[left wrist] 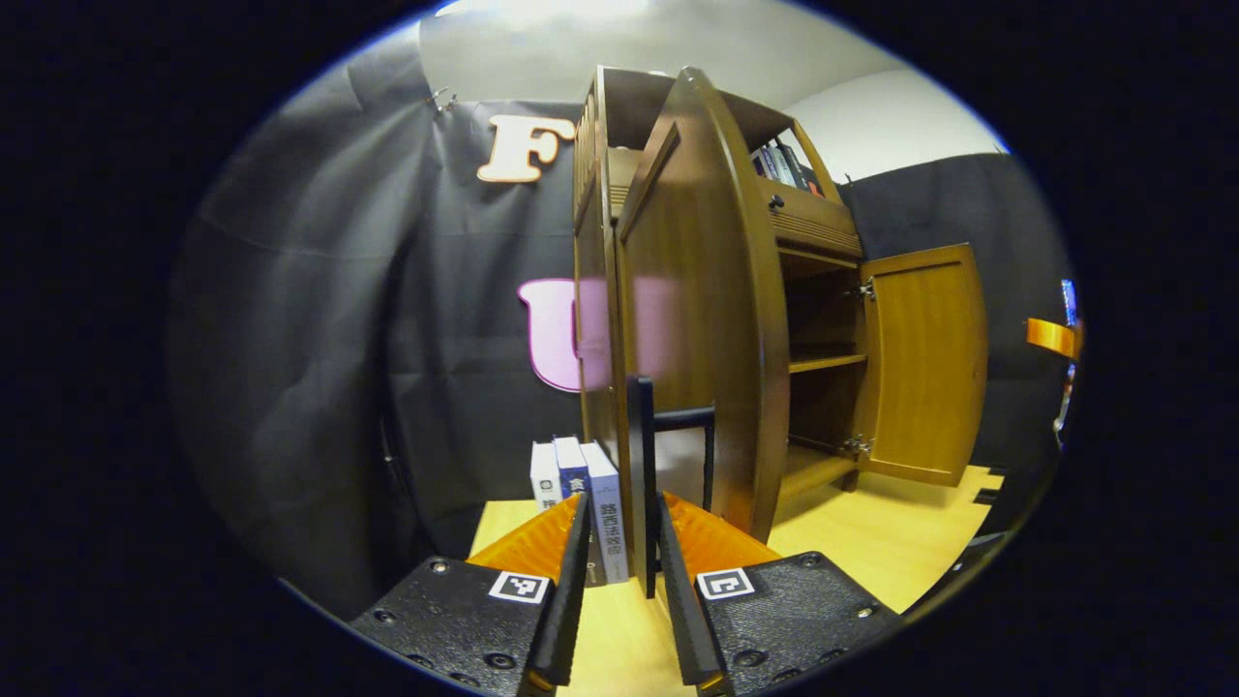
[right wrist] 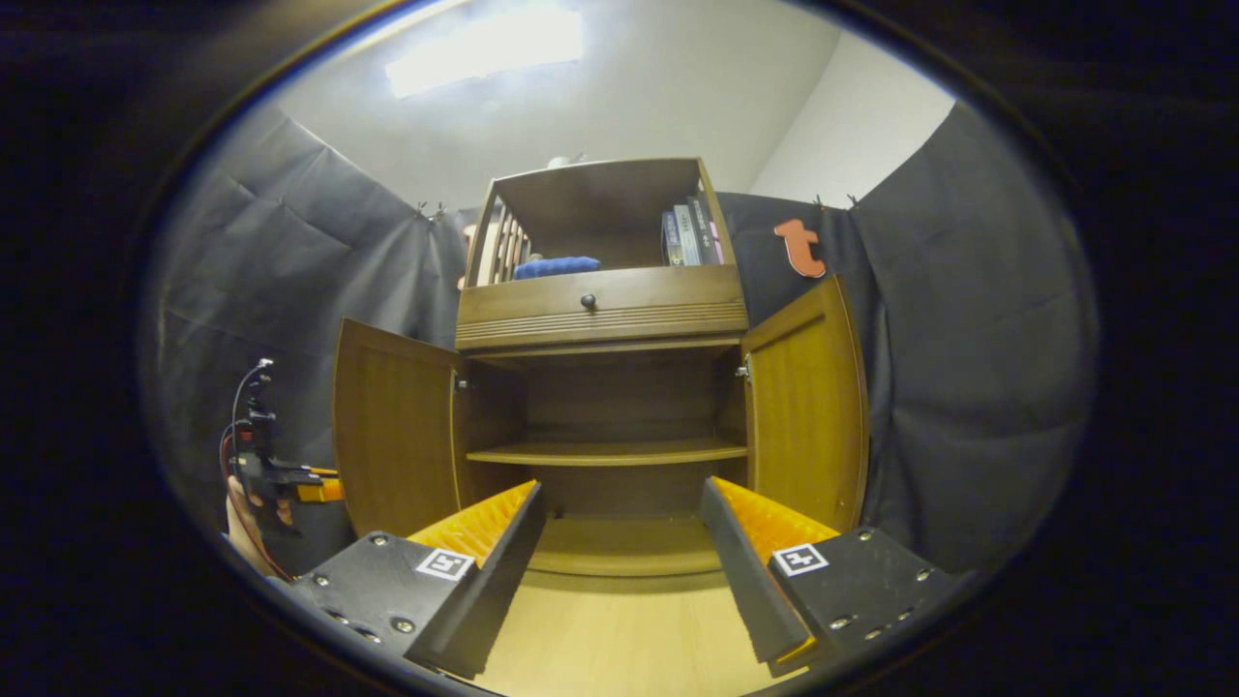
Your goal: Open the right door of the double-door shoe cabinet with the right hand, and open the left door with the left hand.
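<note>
Left gripper (left wrist: 624, 581), left gripper view: fingers standing slightly parted, a narrow gap between them, nothing pressed from both sides; a thin dark upright bar (left wrist: 642, 465) is rising from that gap, and contact with it cannot be told. Just beyond the fingertips, a few books (left wrist: 581, 489) are standing upright on the pale wooden floor (left wrist: 871, 542), beside the cabinet's base. Shoe cabinet (left wrist: 619, 194): brown wood, standing on that floor against the black cloth wall. Its left door (left wrist: 697, 319) is swinging wide open, edge-on and very near this camera; the right door (left wrist: 924, 363) is hanging open farther off, hinges showing. Right gripper (right wrist: 619, 561), right gripper view: fingers spreading well apart, holding nothing, hovering over the floor and pointing into the open lower compartment. Beyond them, one inner shelf (right wrist: 610, 452) is crossing the bare interior. Above the doors, a drawer (right wrist: 600, 305) with a small dark knob is sitting closed. The open top shelf is carrying a blue folded item (right wrist: 557, 266) and upright volumes (right wrist: 689, 232). Far left in this view, the other gripper is showing beside the open door.
</note>
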Demonstrator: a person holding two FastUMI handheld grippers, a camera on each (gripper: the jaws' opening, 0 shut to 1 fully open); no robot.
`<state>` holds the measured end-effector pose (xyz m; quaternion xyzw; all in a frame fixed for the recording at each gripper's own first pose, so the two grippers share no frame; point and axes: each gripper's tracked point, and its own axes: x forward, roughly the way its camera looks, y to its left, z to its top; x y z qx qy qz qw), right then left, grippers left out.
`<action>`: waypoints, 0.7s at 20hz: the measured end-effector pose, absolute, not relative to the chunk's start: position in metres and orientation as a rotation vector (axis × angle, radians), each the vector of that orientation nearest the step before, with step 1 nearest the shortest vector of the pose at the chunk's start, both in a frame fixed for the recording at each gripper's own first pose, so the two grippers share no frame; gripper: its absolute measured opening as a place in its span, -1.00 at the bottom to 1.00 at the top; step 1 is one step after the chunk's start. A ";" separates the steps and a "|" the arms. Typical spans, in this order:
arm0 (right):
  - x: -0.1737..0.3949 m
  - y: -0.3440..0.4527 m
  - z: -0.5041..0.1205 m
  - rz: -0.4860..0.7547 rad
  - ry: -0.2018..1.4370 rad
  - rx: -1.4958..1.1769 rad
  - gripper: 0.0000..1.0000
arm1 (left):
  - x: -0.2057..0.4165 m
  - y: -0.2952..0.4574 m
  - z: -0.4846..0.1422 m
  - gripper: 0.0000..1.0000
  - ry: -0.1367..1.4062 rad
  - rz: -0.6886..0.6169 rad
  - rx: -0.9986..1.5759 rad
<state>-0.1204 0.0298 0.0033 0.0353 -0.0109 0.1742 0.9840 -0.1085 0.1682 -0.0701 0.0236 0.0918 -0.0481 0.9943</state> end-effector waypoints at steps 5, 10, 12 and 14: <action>-0.124 0.018 -0.002 0.339 -0.018 0.098 0.97 | -0.126 0.160 -0.041 -0.13 0.130 -0.050 0.052; -0.133 0.003 0.001 0.319 -0.027 0.113 0.92 | -0.138 0.157 -0.026 0.07 0.114 0.009 0.065; -0.134 -0.006 0.007 0.298 -0.051 0.099 0.87 | -0.146 0.156 -0.015 0.20 0.099 0.046 0.077; -0.133 -0.008 0.007 0.292 -0.051 0.087 0.87 | -0.151 0.152 0.000 0.34 0.067 0.069 0.087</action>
